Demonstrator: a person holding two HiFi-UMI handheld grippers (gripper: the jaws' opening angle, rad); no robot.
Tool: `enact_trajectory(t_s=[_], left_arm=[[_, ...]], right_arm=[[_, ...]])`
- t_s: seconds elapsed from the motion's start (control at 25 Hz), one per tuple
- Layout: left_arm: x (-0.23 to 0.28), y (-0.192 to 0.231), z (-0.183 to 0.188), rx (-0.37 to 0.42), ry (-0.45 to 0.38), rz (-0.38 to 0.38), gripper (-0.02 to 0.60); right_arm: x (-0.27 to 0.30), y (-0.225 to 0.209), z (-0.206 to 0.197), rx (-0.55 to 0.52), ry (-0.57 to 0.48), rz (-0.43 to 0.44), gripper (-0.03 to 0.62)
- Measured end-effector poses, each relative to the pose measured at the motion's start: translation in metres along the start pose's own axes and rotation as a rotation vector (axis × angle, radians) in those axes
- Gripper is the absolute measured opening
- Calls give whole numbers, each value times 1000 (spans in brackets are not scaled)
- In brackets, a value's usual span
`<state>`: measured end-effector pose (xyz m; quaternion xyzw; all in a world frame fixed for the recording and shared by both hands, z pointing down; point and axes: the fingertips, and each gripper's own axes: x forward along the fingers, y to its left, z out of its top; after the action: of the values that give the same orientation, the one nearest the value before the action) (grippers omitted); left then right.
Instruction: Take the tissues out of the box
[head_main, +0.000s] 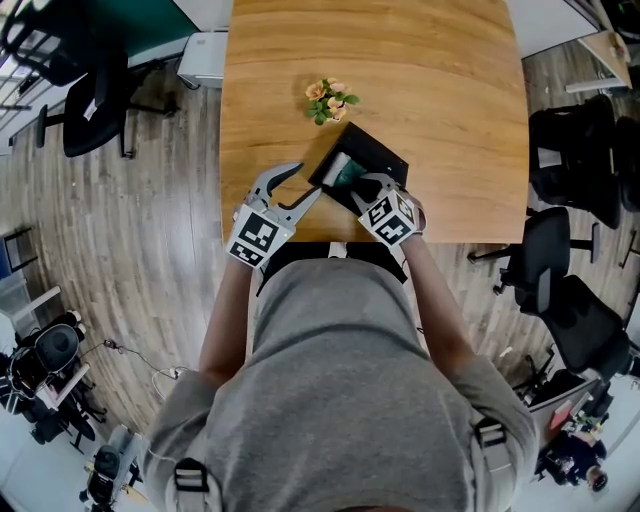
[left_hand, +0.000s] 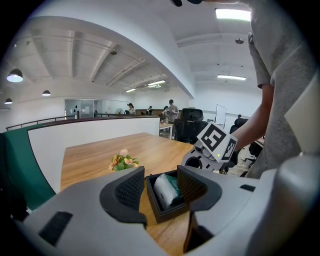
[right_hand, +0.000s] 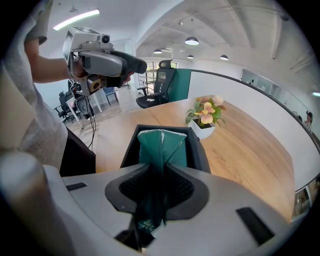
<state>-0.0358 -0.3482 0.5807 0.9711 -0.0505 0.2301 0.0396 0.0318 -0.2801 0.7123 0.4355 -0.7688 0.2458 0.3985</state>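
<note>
A black open tissue box (head_main: 378, 152) lies on the wooden table (head_main: 440, 100) near its front edge. A green tissue pack (right_hand: 162, 145) with a white end (left_hand: 164, 188) sits inside the box. My right gripper (right_hand: 161, 192) points steeply down over the box's near end, shut on a pinched fold of the green wrapper. In the head view, the right gripper (head_main: 372, 186) covers the box's near corner. My left gripper (head_main: 300, 188) hovers just left of the box, open. The box (left_hand: 165, 212) shows between its jaws, and no pad presses on it.
A small pot of orange flowers (head_main: 328, 100) stands just beyond the box. Black office chairs (head_main: 575, 160) stand right of the table, another chair (head_main: 85, 95) to the left. The table's front edge runs directly under both grippers.
</note>
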Motion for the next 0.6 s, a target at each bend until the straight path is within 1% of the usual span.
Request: enact_trajectory(t_s=[0.24,0.6], left_arm=[[-5,-12,11,-7,-8,52,218],[-17,-35,14,-19,6,128,216]], right_arm=[[-17,1,9,-30,-74,8,75],[-38,8,12,-70,-153,27,41]])
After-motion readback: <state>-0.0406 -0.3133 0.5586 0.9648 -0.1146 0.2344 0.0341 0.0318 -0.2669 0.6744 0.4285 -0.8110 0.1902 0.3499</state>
